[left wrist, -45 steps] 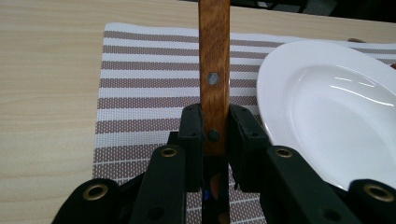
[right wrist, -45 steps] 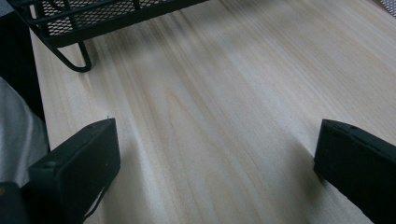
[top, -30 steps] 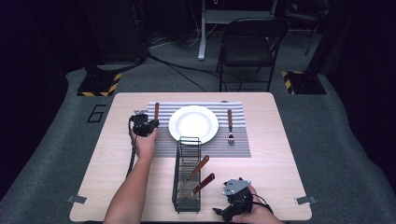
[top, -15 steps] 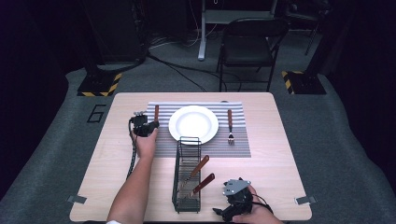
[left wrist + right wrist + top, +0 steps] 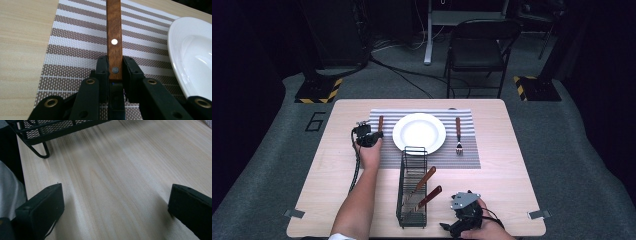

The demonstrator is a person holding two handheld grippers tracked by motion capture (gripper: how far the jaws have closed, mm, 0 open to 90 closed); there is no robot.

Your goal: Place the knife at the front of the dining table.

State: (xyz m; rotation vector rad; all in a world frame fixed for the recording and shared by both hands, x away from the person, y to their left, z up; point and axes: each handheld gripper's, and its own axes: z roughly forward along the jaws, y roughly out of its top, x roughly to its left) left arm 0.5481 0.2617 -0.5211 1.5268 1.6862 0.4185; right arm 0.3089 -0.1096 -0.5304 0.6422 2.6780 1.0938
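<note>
left claw (image 5: 115, 71) pinching knife (image 5: 114, 30) by its handle, laid on mat (image 5: 75, 40) left of plate (image 5: 419, 133), as a setting wants | right claw (image 5: 115, 207) spread, idle on counter (image 5: 120, 170) right of rack (image 5: 413, 190) | fork (image 5: 458, 135) right of plate

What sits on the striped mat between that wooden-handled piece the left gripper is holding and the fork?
The white plate, as the high view shows: wooden-handled utensil in the left gripper at its left, fork at its right, all on the striped placemat.
</note>
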